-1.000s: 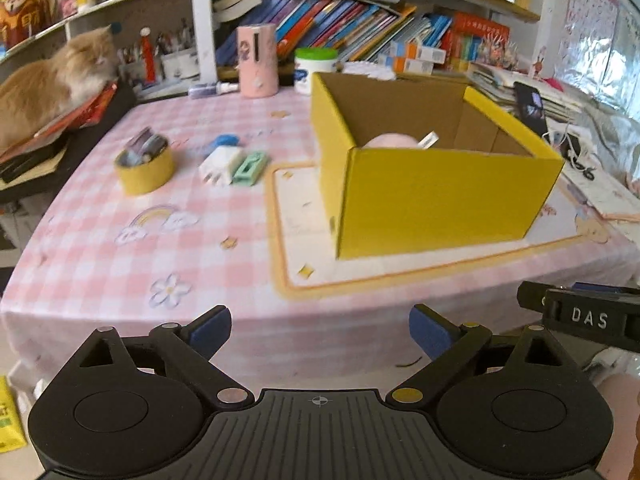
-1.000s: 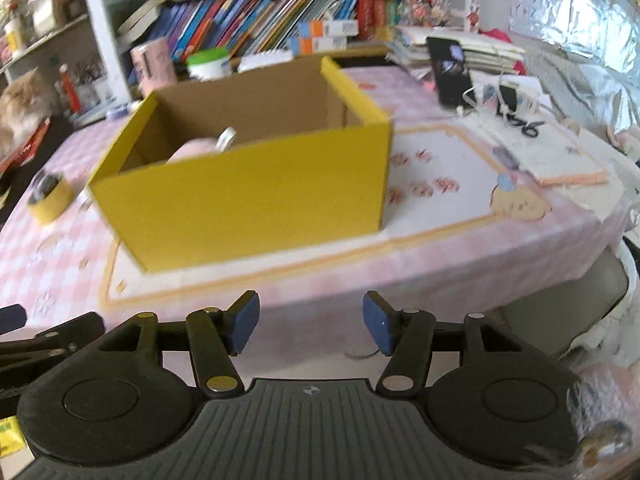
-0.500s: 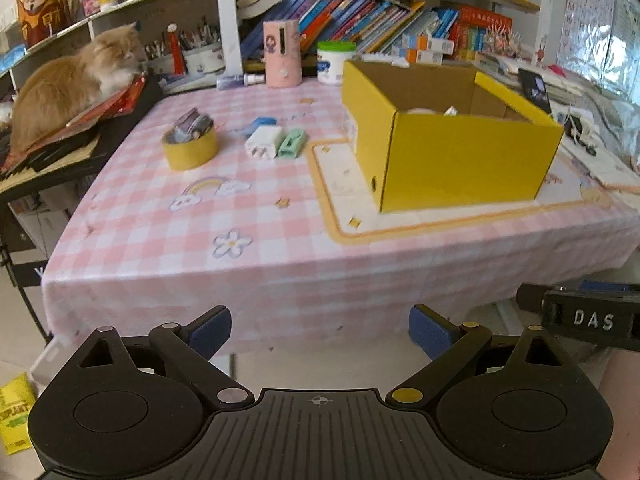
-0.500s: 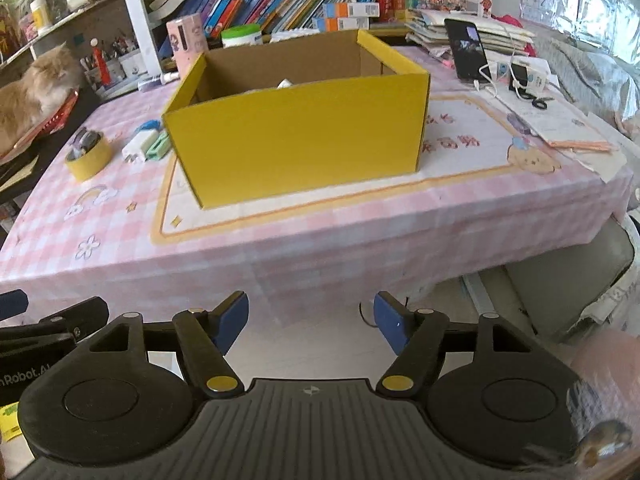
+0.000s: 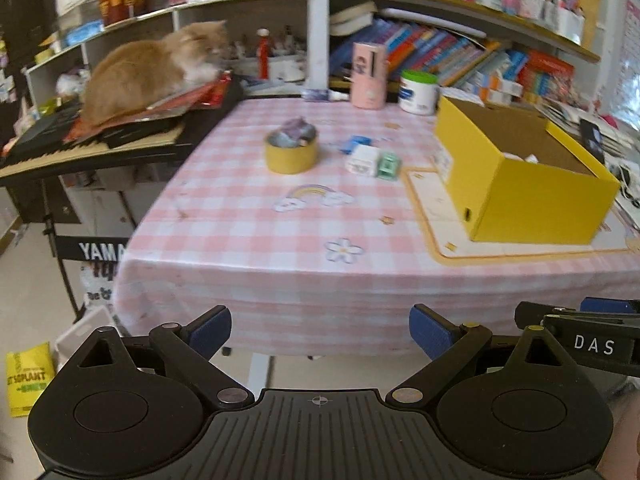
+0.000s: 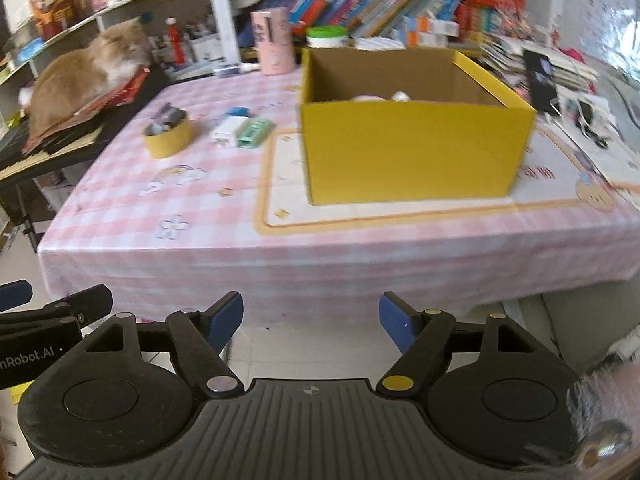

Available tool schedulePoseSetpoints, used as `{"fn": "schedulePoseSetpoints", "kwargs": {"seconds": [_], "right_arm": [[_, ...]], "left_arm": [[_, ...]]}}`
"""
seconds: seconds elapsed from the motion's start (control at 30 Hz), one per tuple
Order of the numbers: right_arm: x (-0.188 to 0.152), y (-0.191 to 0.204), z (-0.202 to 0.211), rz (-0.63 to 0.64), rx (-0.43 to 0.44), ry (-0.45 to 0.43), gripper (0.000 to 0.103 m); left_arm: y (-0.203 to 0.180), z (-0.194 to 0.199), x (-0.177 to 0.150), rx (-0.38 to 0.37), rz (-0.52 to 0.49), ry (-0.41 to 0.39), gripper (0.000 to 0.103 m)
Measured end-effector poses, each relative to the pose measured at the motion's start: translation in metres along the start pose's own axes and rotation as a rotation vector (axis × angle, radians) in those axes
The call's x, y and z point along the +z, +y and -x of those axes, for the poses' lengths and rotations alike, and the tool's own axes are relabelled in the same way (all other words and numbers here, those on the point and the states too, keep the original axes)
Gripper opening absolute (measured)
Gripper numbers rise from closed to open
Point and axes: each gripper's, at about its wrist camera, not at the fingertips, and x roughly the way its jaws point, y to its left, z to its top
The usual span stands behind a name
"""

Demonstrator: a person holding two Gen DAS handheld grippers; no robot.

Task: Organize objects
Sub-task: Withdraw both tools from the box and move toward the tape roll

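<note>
I have both grippers off the near edge of the table [image 6: 280, 256], over the floor, neither touching anything. Left gripper [image 5: 320, 330]: jaws spread wide, blue pads apart, nothing between them. Right gripper [image 6: 311, 318]: jaws opening, also nothing between them. In the left wrist view the right gripper shows at the far right edge, just beside the left one. The table carries a pink checked cloth. The yellow cardboard box [image 6: 412, 152] stands open-topped on a cream mat with an orange border [image 6: 360, 216], toward the right half of the table. Inside the box I can make out a pale pink object and a small white piece near the front wall; I cannot tell what they are. Loose items lie left of the box: a yellow tape roll [image 6: 168, 138] with small things stuffed in its centre, then a white adapter [image 6: 226, 130] touching a mint green item [image 6: 254, 132], and a small blue item [image 6: 238, 112] just behind them. At the far edge stand a pink cylinder [image 6: 272, 42] and a white jar with a green lid [image 6: 326, 36]. An orange cat [image 6: 84, 80] sits on a keyboard to the left of the table.
</note>
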Motion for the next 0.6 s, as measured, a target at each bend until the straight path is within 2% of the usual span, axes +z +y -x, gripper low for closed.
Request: {"fn": "schedulePoseSetpoints", "kwargs": {"seconds": [0.33,0.6], "right_arm": [[0.011,0.043,-0.005,0.052,0.033,-0.026,0.073],[0.017,0.072,-0.013,0.101,0.064,-0.019,0.077]], "left_arm": [[0.036,0.006,0.003,0.034,0.018,-0.037,0.097],[0.057,0.001,0.006,0.025,0.064,-0.049,0.097]]}}
